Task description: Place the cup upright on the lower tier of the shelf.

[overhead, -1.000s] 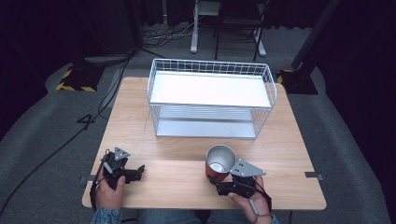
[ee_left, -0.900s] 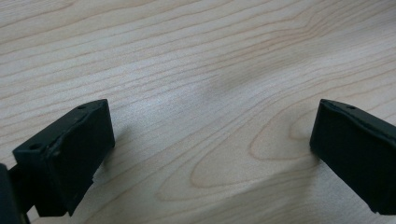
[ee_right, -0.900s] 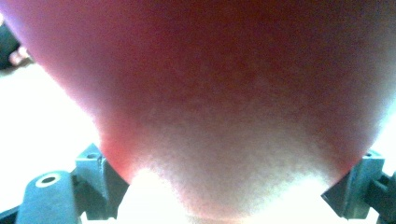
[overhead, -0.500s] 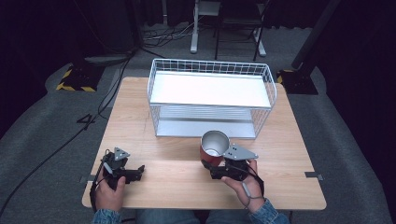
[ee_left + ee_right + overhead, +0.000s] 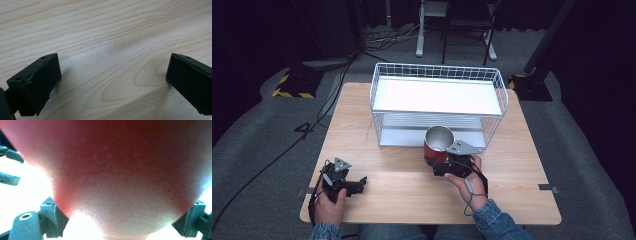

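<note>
A red cup [image 5: 437,146] with a shiny metal inside stands upright in my right gripper [image 5: 443,160], which is shut on its side, just in front of the white wire rack [image 5: 438,75]. In the right gripper view the cup's red wall [image 5: 120,170] sits pressed between the two jaws. My left gripper [image 5: 357,184] rests low over the wooden table [image 5: 402,195] near its front left corner. Its fingers [image 5: 37,80] stand wide apart with only bare wood between them.
The wire rack has two white shelves, an upper one [image 5: 437,96] and a lower one [image 5: 412,135], and fills the back half of the table. Dark floor, cables and chair legs [image 5: 452,35] lie beyond the table.
My right gripper has carried the red cup forward and to the left, from the front right of the table to just in front of the rack's lower shelf. The left gripper has stayed put.
</note>
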Motion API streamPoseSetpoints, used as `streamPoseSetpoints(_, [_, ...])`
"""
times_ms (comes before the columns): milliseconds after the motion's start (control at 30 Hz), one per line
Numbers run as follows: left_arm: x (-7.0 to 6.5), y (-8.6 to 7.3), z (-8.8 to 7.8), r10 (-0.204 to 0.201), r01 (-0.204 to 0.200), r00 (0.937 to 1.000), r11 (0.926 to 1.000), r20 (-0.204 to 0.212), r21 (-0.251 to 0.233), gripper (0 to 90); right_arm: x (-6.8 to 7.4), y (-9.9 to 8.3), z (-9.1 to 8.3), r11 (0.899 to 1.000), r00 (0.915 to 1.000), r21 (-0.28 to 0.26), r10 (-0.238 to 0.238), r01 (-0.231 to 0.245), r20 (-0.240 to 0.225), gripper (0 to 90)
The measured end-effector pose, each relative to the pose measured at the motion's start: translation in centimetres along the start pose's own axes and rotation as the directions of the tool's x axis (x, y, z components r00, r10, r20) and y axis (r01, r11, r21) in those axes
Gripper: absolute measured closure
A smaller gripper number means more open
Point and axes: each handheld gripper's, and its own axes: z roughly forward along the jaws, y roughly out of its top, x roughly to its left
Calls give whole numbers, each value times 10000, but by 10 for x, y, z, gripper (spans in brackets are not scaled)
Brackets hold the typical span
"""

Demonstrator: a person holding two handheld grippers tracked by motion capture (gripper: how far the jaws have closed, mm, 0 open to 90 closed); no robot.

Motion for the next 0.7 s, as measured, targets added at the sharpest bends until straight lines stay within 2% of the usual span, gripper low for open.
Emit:
streamPoseSetpoints(567, [0, 1, 0, 9, -9, 10000, 10000, -21, 20, 1, -25, 11, 43, 9990, 9960, 142, 422, -435, 783, 169])
streamPoseSetpoints(700, [0, 1, 0, 9, -9, 10000, 10000, -19, 19, 1, -28, 14, 54, 9987, 9927, -36, 512, -511, 1092, 169])
